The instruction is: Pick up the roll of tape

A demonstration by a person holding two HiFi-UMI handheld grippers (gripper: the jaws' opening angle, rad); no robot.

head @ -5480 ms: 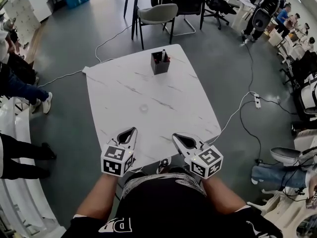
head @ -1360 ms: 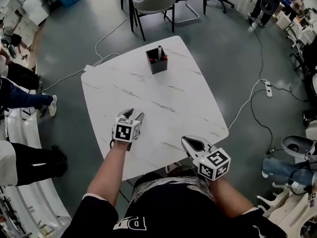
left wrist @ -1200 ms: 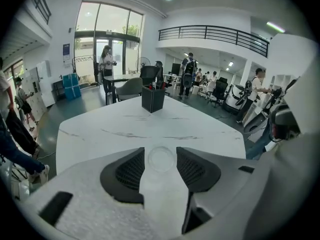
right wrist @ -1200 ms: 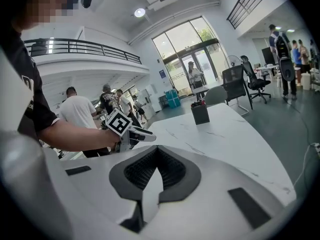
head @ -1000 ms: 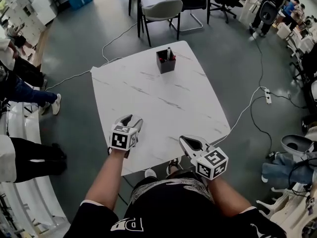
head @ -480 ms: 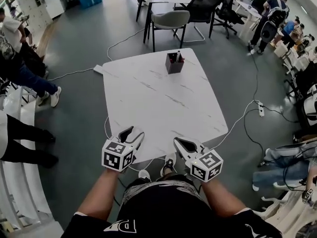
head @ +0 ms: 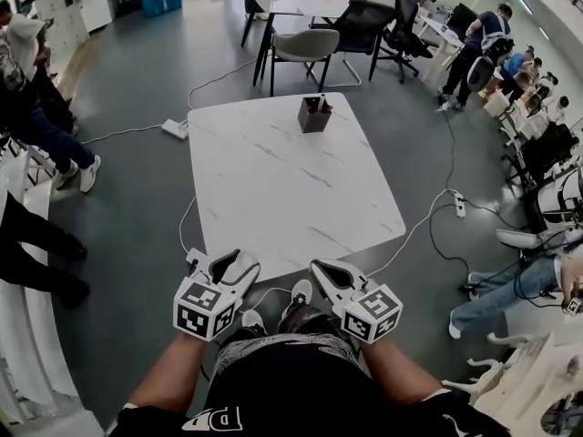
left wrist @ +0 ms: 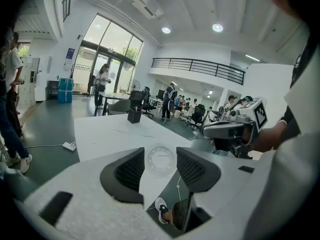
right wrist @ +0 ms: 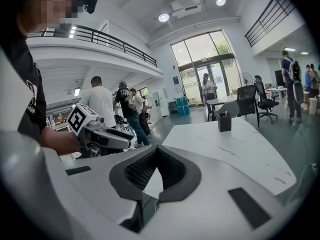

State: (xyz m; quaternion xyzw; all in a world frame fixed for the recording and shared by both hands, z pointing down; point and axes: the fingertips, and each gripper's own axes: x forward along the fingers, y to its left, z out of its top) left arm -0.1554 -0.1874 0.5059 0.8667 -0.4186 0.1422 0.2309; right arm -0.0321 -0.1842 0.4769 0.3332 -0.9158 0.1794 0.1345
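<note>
A clear roll of tape (left wrist: 161,160) sits between the dark pads of my left gripper (left wrist: 160,166), which is shut on it and holds it in the air. In the head view the left gripper (head: 228,268) hangs just off the near edge of the white marble table (head: 273,171), above the grey floor. My right gripper (head: 321,271) is beside it to the right, also off the table edge. In the right gripper view the right gripper (right wrist: 156,156) has its tips together and nothing between them.
A black pen holder (head: 313,114) stands at the table's far edge. A grey chair (head: 305,45) and another table lie beyond. A power strip (head: 173,128) and cables run across the floor. People stand at the left (head: 36,107) and sit at the right.
Both grippers have drawn back from over the table to past its near edge, the left one rising with the tape. The table now lies farther from the body.
</note>
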